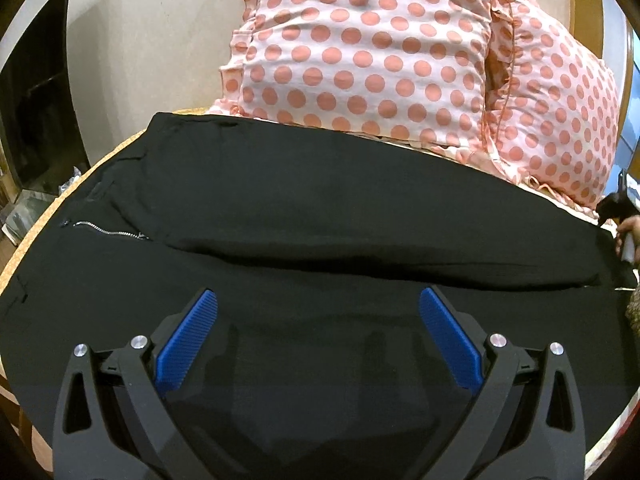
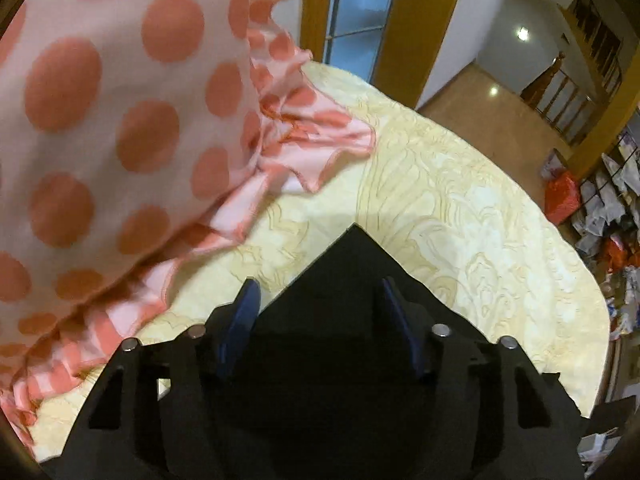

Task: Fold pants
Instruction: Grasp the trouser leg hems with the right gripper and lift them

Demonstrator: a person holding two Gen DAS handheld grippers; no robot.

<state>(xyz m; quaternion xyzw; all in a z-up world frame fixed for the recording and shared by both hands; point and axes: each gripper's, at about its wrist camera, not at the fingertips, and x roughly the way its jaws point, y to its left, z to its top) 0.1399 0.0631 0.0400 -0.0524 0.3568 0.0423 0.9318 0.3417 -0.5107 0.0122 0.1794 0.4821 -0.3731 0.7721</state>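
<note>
Left tongs (image 1: 318, 304) gape over crosswise-lying pants (image 1: 320, 208).

You've got two polka-dot pillows (image 1: 360, 52) at the bed's (image 2: 460, 216) far edge, and litter (image 2: 608, 208) on the floor past its right edge

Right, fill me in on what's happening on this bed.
A person is folding black pants spread flat across a cream bedspread, beside polka-dot pillows. The zipper lies at one end. The left tool hangs open over the near pant leg, gripping nothing. The right tool is open too, with a corner of the pants lying between its fingers, not pinched. No fold of the legs over each other is visible yet.
</note>
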